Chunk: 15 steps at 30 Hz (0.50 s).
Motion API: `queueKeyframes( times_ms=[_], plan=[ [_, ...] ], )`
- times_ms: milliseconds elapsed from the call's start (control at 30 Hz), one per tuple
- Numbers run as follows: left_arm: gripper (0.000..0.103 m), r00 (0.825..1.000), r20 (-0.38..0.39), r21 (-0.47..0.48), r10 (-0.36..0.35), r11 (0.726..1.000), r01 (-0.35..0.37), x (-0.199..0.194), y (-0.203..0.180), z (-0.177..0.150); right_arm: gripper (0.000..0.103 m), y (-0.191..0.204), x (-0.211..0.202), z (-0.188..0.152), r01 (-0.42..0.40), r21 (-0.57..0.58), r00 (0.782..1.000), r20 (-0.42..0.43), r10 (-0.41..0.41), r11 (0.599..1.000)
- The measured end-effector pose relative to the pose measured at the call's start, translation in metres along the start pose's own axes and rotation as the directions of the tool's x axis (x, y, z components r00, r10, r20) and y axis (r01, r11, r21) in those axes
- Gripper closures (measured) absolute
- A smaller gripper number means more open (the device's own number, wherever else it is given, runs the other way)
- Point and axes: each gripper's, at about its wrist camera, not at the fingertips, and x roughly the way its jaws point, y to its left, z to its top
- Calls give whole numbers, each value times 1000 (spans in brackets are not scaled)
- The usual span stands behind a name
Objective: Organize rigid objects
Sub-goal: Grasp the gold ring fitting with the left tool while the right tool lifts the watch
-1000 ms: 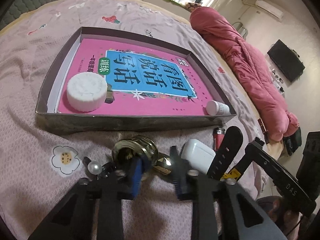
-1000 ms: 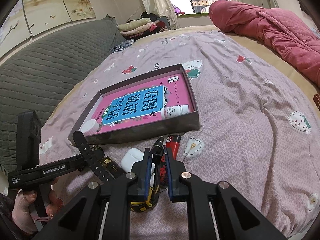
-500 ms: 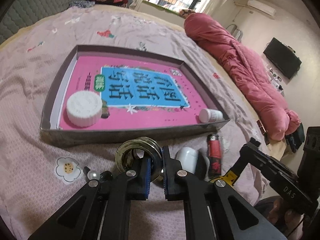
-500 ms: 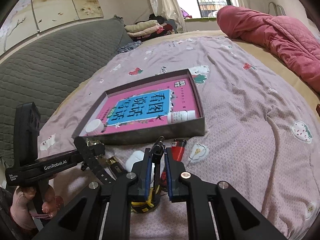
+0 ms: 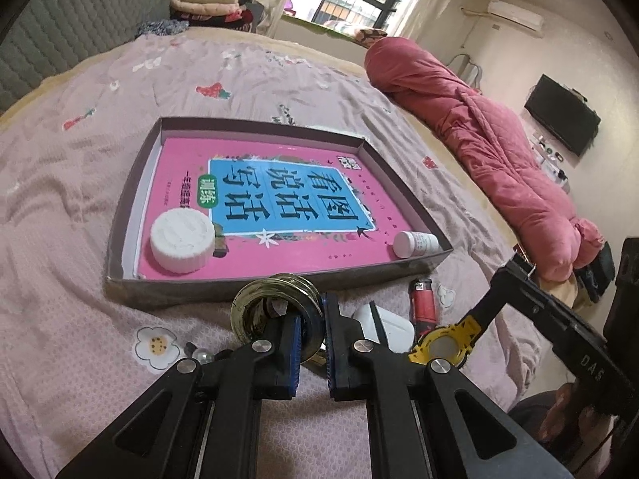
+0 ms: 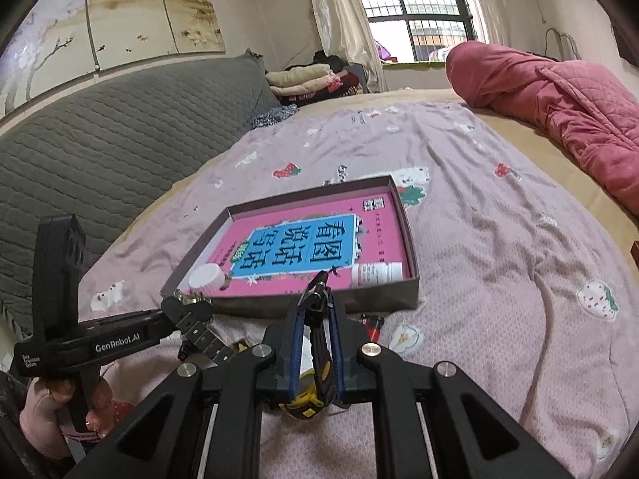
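Transport step: your left gripper [image 5: 309, 329] is clenched on the brass ring [image 5: 275, 311], your right gripper [image 6: 315, 329] grasps the black-and-yellow watch [image 6: 315, 343]; the box [image 5: 239, 285] lies just ahead, so carry both over its wall

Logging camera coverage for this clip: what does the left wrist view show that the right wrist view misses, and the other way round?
Only the left wrist view: the left claw shut on a gold metal ring, a small pearl bead, a wall-mounted black television.

Only the right wrist view: the grey quilted headboard, the painted blossom wall panel.

Both: the shallow grey cardboard tray with the pink book, round white lid and small white bottle; the red lighter; the yellow and black watch in the right claw.
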Motion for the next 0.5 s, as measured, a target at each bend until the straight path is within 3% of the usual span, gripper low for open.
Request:
queueKeyframes(
  times_ms=[500],
  plan=[
    [94, 999, 37, 8, 4, 1000, -5, -11, -4, 16, 90, -7, 0, 22, 4, -1, 997, 77, -4, 1000]
  ],
)
